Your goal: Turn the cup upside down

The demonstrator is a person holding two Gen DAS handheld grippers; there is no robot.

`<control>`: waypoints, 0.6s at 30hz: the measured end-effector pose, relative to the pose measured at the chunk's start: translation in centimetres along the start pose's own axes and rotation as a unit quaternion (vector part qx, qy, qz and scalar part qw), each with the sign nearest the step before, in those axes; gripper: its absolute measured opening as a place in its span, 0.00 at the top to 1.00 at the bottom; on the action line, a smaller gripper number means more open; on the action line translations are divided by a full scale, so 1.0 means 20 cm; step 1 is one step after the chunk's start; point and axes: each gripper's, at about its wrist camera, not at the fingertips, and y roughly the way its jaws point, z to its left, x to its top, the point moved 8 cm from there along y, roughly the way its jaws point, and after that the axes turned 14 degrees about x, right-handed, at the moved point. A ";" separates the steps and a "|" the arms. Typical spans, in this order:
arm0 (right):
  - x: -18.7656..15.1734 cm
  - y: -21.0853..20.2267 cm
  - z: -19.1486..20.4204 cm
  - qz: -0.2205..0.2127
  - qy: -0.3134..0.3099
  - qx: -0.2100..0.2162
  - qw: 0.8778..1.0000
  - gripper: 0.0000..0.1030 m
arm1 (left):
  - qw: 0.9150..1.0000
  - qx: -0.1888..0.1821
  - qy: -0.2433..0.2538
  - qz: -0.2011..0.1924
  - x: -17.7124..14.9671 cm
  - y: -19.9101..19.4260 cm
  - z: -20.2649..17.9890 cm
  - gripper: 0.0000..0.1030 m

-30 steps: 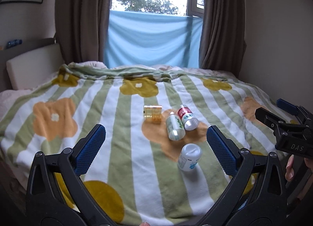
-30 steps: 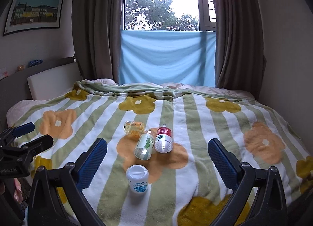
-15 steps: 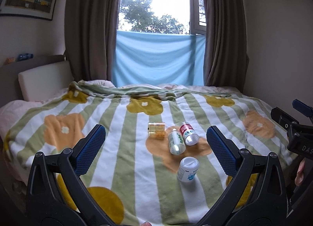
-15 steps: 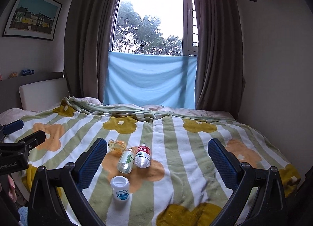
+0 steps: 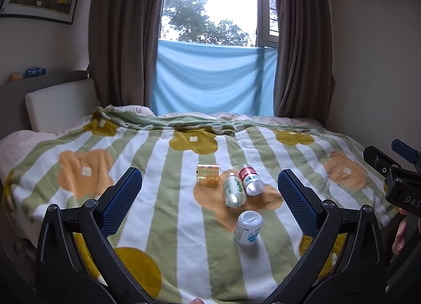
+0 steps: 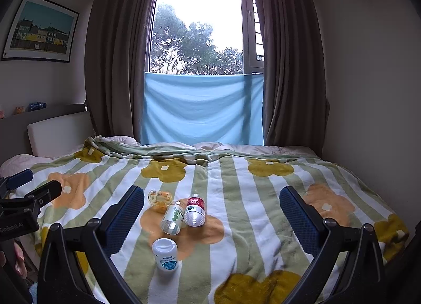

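Since 1 s ago: both views lifted, more window shown. Left gripper [image 5: 210, 196] & right gripper [image 6: 211, 209] jaws wide apart, holding nothing. Amber cup [image 5: 208, 171] on its side mid-blanket [image 5: 163, 214], beside three bottles; bare blanket all round, wall at right.

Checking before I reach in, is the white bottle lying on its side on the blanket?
No, the white bottle stands upright on the blanket, nearer the camera than the other bottles, which lie on their sides.

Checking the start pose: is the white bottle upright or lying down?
Upright. The white bottle stands on the blanket with its round cap facing up, label facing the camera; the others beyond it lie on their sides.
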 end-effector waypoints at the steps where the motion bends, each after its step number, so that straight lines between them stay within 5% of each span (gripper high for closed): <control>1: 0.00 0.00 -0.01 0.001 0.002 0.002 1.000 0.00 | 1.000 0.001 0.001 -0.001 0.00 0.00 0.00 0.00; 18: -0.03 0.00 -0.03 0.005 0.012 0.006 1.000 0.00 | 1.000 0.008 0.003 -0.008 0.02 -0.02 -0.02 0.00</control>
